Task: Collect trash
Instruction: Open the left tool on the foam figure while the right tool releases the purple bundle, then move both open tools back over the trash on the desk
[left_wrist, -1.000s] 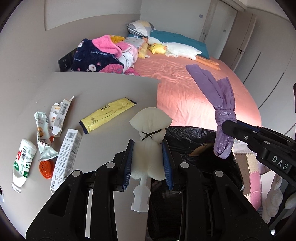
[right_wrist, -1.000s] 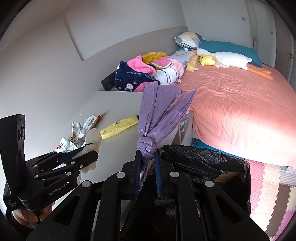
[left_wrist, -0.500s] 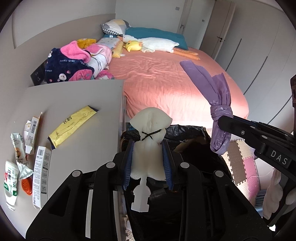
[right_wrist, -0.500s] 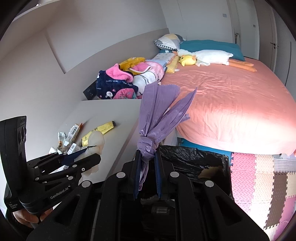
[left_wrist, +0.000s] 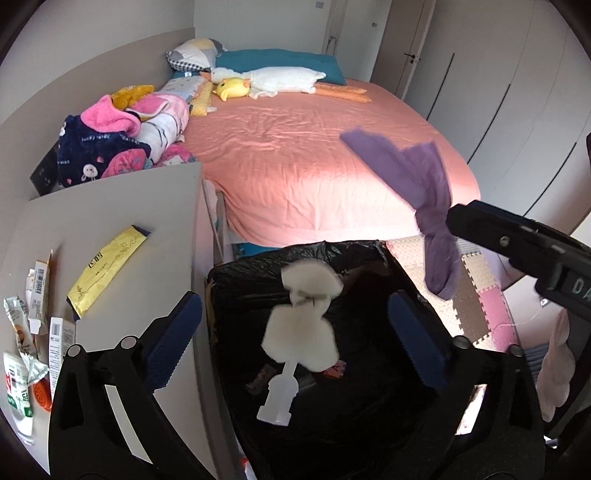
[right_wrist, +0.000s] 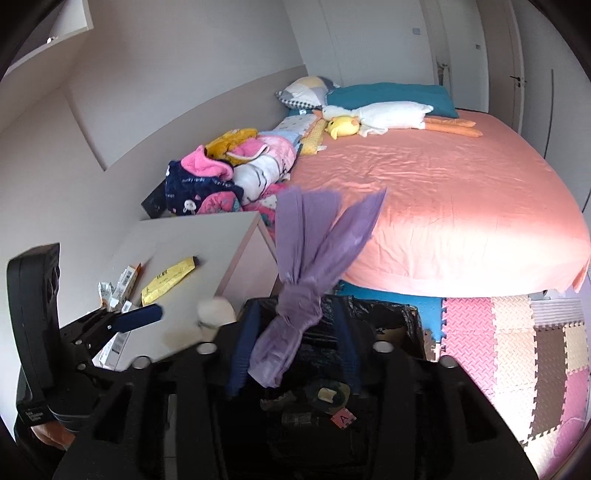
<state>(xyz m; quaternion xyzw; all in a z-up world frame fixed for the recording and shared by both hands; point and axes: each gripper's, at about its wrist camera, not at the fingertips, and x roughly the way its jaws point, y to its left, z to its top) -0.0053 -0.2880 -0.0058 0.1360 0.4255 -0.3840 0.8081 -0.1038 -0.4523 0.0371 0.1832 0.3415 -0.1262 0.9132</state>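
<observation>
As both tongs just sprang apart: fluffy white bundle (left_wrist: 301, 334), crinkled purple bag (right_wrist: 295, 295) loose over black-lined bin (left_wrist: 369, 251).

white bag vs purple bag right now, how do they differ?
Colour: the white bag is cream; the purple bag is lilac.
Shape: the white bag is short and puffy with a plastic stub below; the purple bag is long, with flared tails above its knot.
Both sit loose between open jaws that have just been opening, over the black-lined bin.
</observation>
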